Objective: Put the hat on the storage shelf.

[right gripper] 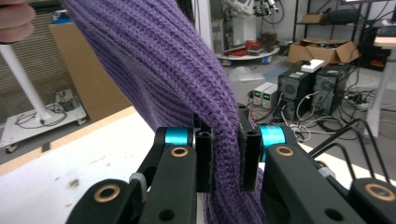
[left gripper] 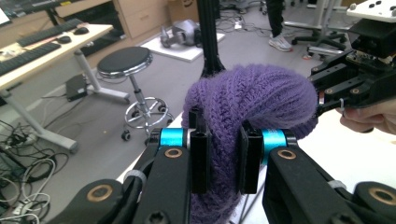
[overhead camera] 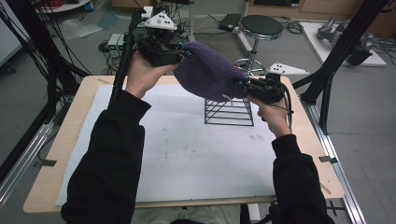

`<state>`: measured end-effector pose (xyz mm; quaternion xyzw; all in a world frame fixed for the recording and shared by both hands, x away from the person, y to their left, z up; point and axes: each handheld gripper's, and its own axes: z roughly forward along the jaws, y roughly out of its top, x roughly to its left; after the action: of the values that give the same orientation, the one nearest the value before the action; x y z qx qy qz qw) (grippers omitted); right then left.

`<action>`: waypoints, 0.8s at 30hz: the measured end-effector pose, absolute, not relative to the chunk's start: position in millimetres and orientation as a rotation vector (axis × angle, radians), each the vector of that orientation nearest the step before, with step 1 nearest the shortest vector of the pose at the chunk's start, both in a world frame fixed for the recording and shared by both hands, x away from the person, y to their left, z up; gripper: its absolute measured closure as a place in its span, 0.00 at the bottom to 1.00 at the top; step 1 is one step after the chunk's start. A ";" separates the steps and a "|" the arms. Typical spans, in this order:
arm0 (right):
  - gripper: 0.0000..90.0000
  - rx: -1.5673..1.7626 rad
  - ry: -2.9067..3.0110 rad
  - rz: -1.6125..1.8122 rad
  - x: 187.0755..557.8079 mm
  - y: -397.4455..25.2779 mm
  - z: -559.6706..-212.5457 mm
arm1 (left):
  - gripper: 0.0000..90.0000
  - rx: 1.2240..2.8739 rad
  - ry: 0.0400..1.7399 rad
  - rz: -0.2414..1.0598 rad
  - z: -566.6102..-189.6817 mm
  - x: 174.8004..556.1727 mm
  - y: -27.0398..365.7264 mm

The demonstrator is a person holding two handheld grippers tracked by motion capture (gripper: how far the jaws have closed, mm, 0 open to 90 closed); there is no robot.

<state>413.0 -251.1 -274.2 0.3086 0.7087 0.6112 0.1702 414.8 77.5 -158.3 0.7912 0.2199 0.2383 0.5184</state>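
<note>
A black wire rack (overhead camera: 229, 111) stands on the white mat (overhead camera: 177, 149) covering the bench (overhead camera: 74, 107), toward its far right. Directly above the rack, a purple knit beanie (overhead camera: 205, 70) is held in the air, its lower edge draping over the rack's top wires. Beyond the far edge of the bench a round black stool (overhead camera: 260, 27) stands on the floor; black frame posts rise at both sides.

Left tool (overhead camera: 180, 53): raised above the far left part of the bench, forearm angled up, jaws clamped on the beanie's upper left fabric; the left gripper view (left gripper: 223, 154) shows knit pinched between both black jaws. Right tool (overhead camera: 239, 84): lower, at the beanie's right rim beside the rack's upper right corner, jaws likewise clamped on a fold of knit (right gripper: 226, 158).

The near half of the mat lies open below both forearms. The rack sits near the bench's far right edge, with little margin beyond it.
</note>
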 end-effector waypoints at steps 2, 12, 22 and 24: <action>0.91 0.892 2.000 1.731 416.6 -250.5 -272.8 | 0.88 1.896 0.529 0.580 -156.4 416.6 76.3; 0.90 0.954 1.969 1.737 432.0 -257.3 -274.7 | 0.88 1.940 0.566 0.551 -152.8 426.5 65.5; 0.90 1.079 1.957 1.683 443.6 -276.6 -283.4 | 0.87 2.000 0.557 0.532 -155.8 435.6 38.2; 0.89 1.105 1.993 1.639 445.5 -276.1 -287.4 | 0.87 2.022 0.558 0.539 -156.8 436.2 31.1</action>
<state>445.5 -276.1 -287.4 0.3882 0.7000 0.5757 0.1668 436.2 31.1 -156.8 0.8246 0.2275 0.2198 0.4690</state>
